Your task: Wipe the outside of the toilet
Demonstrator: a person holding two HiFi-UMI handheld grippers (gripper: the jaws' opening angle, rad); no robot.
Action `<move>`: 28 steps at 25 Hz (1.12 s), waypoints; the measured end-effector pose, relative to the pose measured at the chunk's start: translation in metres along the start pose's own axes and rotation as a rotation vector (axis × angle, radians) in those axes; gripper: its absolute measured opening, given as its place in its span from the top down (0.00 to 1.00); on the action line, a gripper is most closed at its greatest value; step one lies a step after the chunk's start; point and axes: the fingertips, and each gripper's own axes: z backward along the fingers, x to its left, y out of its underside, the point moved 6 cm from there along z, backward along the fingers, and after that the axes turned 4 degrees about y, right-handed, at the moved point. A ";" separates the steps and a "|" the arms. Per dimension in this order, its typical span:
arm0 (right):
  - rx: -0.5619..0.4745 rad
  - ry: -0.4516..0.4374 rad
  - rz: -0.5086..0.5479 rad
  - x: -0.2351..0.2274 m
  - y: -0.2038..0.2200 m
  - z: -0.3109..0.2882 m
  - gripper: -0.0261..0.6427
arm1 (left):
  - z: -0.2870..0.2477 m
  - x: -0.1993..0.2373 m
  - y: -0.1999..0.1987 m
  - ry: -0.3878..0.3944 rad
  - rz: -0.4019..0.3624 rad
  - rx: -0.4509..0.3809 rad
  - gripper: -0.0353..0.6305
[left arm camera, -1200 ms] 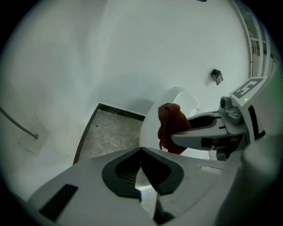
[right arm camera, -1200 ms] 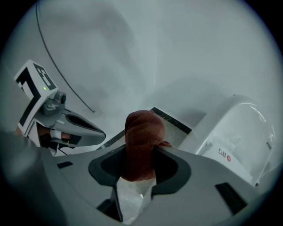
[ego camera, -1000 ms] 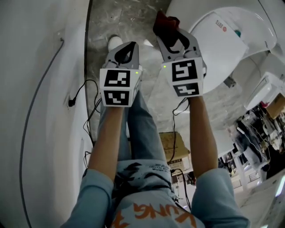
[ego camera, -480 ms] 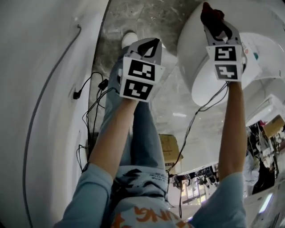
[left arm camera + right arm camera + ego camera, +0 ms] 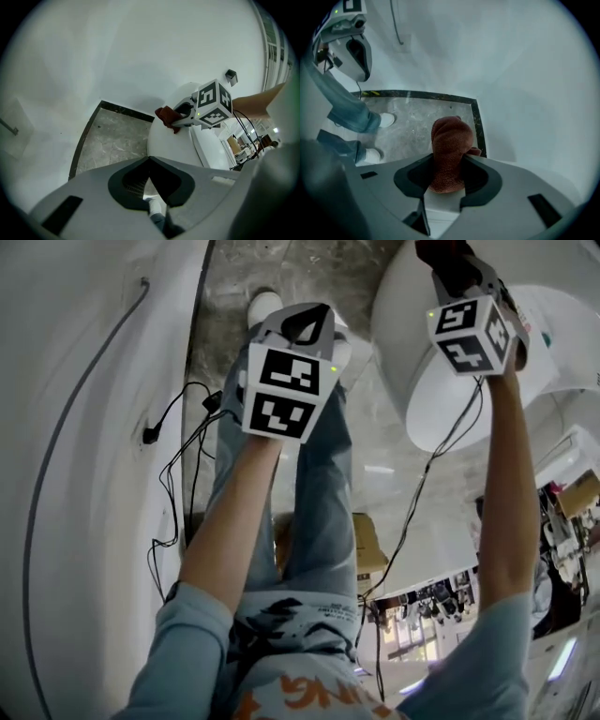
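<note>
At glossy white toilet point(image 5: 408, 362) | right gripper point(image 5: 447, 176) clamps rust-brown cloth point(image 5: 449, 145)

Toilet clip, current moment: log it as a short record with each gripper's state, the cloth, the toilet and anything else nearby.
toilet: white
right gripper: shut on cloth
cloth: red-brown, at the toilet's outer side; contact not certain
left gripper: shut, empty, held off to the toilet's side
floor: grey stone
cables: black, by the white wall
</note>
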 end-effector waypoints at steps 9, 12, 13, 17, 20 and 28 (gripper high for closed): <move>0.068 -0.043 0.175 0.033 0.016 0.006 0.73 | 0.021 0.014 0.035 -0.098 0.085 -0.051 0.95; 0.062 -0.050 0.201 0.039 0.019 0.012 0.73 | 0.020 0.002 0.042 -0.100 0.110 -0.063 0.95; 0.061 -0.058 0.207 0.041 0.019 0.013 0.73 | 0.020 -0.003 0.043 -0.098 0.114 -0.068 0.95; 0.047 -0.109 0.196 0.052 0.024 0.021 0.74 | 0.016 -0.020 0.045 -0.088 0.120 -0.083 0.95; 0.029 -0.141 0.199 0.061 0.025 0.027 0.74 | 0.013 -0.026 0.044 -0.091 0.115 -0.100 0.95; -0.015 -0.214 0.231 0.095 0.035 0.045 0.74 | 0.009 -0.041 0.043 -0.107 0.125 -0.110 0.95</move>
